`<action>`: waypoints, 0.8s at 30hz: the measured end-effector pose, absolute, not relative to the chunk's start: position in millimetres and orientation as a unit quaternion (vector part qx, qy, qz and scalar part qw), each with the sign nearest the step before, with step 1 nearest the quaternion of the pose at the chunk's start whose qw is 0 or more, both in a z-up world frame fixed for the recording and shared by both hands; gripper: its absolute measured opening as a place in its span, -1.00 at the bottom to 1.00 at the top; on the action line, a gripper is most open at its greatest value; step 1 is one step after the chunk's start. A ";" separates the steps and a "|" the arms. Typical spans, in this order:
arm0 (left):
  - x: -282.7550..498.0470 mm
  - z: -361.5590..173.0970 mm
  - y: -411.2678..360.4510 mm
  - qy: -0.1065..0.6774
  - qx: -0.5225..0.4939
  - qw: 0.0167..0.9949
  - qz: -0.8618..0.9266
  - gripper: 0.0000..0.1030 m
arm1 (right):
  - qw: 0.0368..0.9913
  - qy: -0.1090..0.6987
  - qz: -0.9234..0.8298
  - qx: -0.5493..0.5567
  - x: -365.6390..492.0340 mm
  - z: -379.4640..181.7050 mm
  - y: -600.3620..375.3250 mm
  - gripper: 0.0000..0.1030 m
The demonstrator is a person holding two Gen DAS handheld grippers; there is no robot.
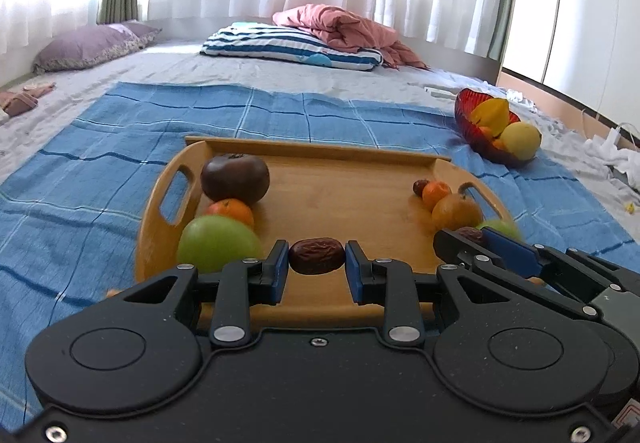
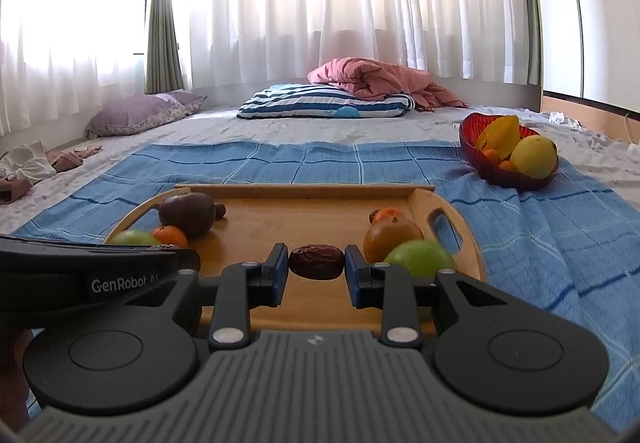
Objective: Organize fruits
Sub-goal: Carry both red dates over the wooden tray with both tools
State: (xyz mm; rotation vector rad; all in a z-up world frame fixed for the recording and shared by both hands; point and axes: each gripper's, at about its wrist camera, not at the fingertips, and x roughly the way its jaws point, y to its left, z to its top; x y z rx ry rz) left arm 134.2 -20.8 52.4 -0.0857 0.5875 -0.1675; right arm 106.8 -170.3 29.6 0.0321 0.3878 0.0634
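As seen along each pair of fingers, one dried red date is pinched endwise: one date in the left gripper, a second date in the right gripper, both held over the near edge of the wooden tray.

Handling, judged: each date is taken to be light, wrinkled and slightly yielding, with a skin dry enough not to slip. The hold across the two ends is narrow, so a roll out of the pads is thought possible. A grip across the fatter middle would be steadier.

Tray contents, left group: green apple, mandarin, dark tomato-like fruit. Right group: orange pear-shaped fruit, small mandarin, another date.

Beyond, well apart to the right: red glass bowl holding a starfruit, a yellow fruit and small oranges.

Surface: blue checked cloth spread on a pale bed sheet, soft and uneven, so a set-down fruit may be expected to roll.

Room: striped pillow, pink quilt, purple pillow, white sheer curtains backlit by windows.
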 end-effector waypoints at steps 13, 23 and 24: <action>227.1 59.5 -17.4 0.395 -0.070 0.911 -0.095 -0.45 | 0.926 0.362 0.080 0.067 210.5 54.2 -192.8 -0.31; 267.4 47.4 -27.9 0.435 -0.063 0.893 -0.090 -0.45 | 0.892 0.440 0.070 0.078 257.4 45.7 -201.1 -0.31; 269.3 46.0 -28.9 0.436 -0.061 0.893 -0.089 -0.45 | 0.891 0.442 0.070 0.074 258.8 45.0 -200.9 -0.31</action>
